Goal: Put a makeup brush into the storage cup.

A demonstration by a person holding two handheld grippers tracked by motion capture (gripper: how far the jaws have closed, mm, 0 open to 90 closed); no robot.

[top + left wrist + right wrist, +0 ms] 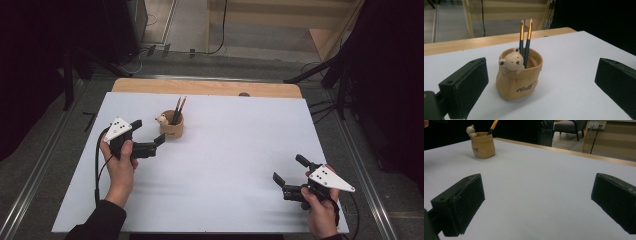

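Each hand grips a black tool. The left gripper and right gripper both carry a pale grey three-cornered plate dotted with small dark screws, and two blocky black jaws with screw holes. A black cable trails from the left one. The left arm wears a dark sleeve.
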